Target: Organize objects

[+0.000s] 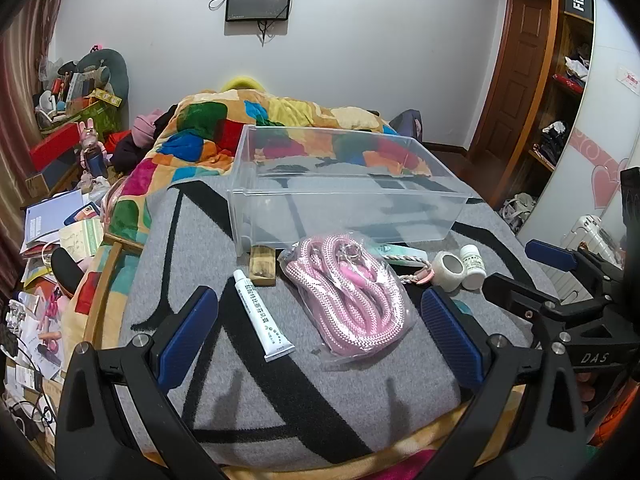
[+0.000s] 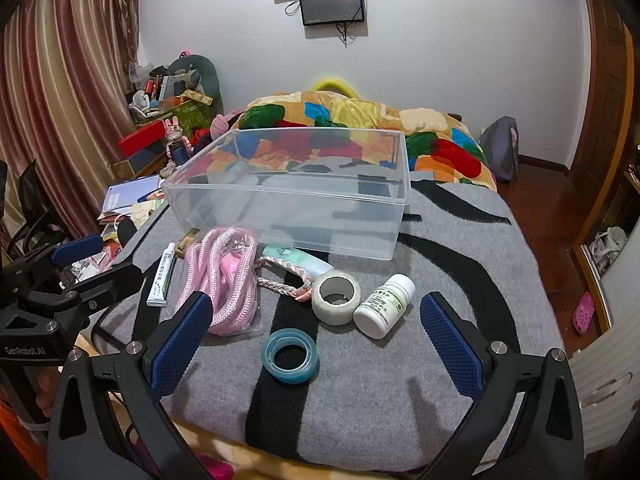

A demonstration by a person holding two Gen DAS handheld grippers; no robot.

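Observation:
A clear plastic bin (image 1: 348, 196) (image 2: 288, 196) stands empty on the grey blanket. In front of it lie a bagged pink rope (image 1: 352, 296) (image 2: 228, 276), a white tube (image 1: 264, 316) (image 2: 162, 280), a small wooden block (image 1: 262, 266), a white tape roll (image 1: 448, 270) (image 2: 336, 296), a white pill bottle (image 1: 473, 266) (image 2: 384, 306), a blue tape ring (image 2: 290, 356) and a pale green tube (image 2: 296, 258). My left gripper (image 1: 320, 332) is open around the tube and rope. My right gripper (image 2: 316, 340) is open around the blue tape ring.
The grey and black blanket (image 2: 400, 380) covers the bed end, with a colourful quilt (image 1: 224, 128) behind the bin. Clutter fills the floor and table at the left (image 1: 60, 200). A wardrobe (image 1: 560, 120) stands at the right.

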